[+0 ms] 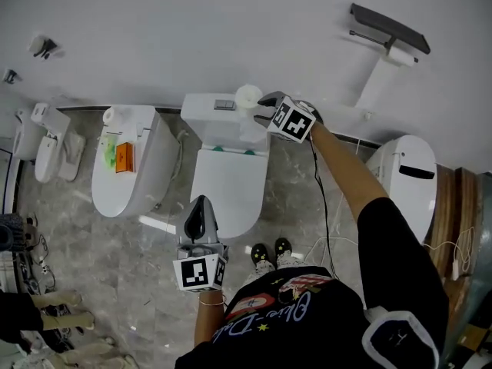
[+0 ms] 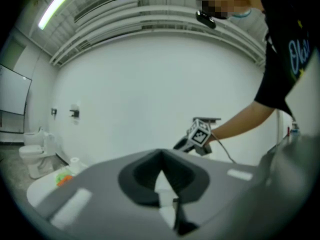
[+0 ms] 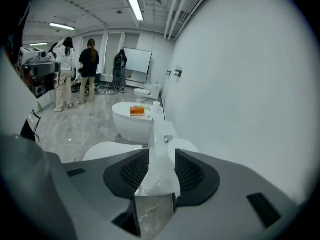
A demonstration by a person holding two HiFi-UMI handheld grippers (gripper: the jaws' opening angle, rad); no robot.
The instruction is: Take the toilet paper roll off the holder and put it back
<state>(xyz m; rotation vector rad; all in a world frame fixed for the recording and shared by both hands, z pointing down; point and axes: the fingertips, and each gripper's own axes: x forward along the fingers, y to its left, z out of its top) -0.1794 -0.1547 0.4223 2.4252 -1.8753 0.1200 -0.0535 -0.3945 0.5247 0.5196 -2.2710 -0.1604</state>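
The toilet paper roll (image 1: 248, 96) stands on end on the flat lid of the toilet tank (image 1: 201, 118), its core upright, a soft white cylinder of matte paper on hard glossy porcelain. It is off the holder (image 1: 388, 28), a dark, straight-edged shelf with a thin bar fixed high on the wall, at about 2 o'clock from the roll in the head view and well apart from it. A white tubular piece (image 1: 401, 55) hangs under that shelf; I cannot tell whether it is another roll. The right gripper (image 1: 264, 108) is much the nearer hand. Its jaws are apart with nothing pressed between the ribbed dark pads, and the roll lies just beside them, at about 10 o'clock from the tips in the head view. In the right gripper view the roll sits at about 1 o'clock, half hidden behind one jaw, not in the gap. The left gripper (image 1: 200, 204) hangs low at 6 o'clock over the closed toilet lid (image 1: 231, 198), its jaws together at the tips and holding nothing. The return to the holder looks not yet done; for that, I judge the right jaws must straddle the roll across its round side and squeeze lightly, since the paper will dent.
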